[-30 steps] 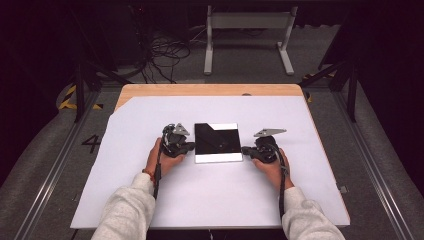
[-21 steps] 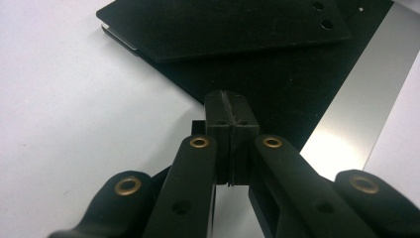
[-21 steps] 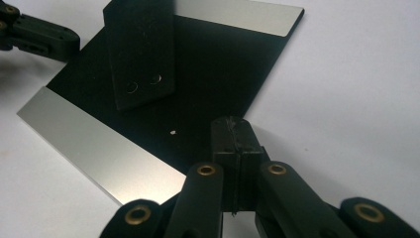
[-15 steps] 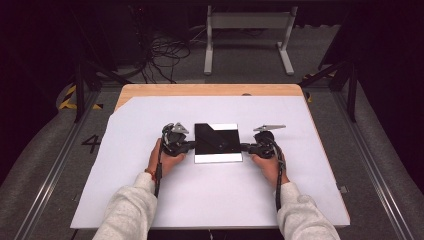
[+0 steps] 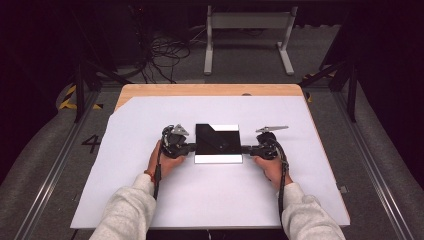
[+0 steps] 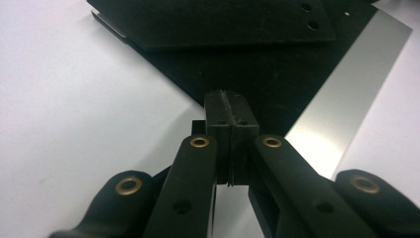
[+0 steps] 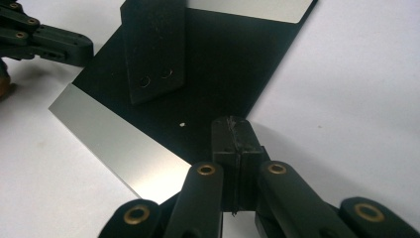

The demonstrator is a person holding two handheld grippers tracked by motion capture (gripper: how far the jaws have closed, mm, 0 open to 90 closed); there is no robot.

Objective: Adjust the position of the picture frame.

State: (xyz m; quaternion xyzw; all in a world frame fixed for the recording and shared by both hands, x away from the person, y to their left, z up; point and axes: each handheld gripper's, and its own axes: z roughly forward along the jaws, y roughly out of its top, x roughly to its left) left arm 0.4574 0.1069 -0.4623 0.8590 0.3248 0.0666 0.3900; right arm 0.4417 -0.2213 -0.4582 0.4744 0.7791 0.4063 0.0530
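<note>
A square black plate (image 5: 218, 142) with silver strips (image 5: 218, 159) along two edges lies flat on the white sheet. On it rests a smaller black piece with two holes (image 7: 153, 49), also seen in the left gripper view (image 6: 223, 20). My left gripper (image 5: 191, 148) is shut, its tips (image 6: 231, 106) against the plate's (image 6: 257, 74) left edge. My right gripper (image 5: 245, 148) is shut too, its tips (image 7: 233, 130) at the plate's (image 7: 223, 74) right edge. Neither pair of jaws has anything between it. The left gripper (image 7: 54, 42) appears at the top left of the right gripper view.
A white sheet (image 5: 215, 195) covers most of the wooden table (image 5: 210, 90). Beyond the table's far edge, a grey metal stand (image 5: 247, 30) and a tangle of cables (image 5: 165, 50) sit on the floor. Rails run along both sides of the table.
My right gripper has moved a little left, up to the plate's right edge. The left gripper and the plate have hardly moved.
</note>
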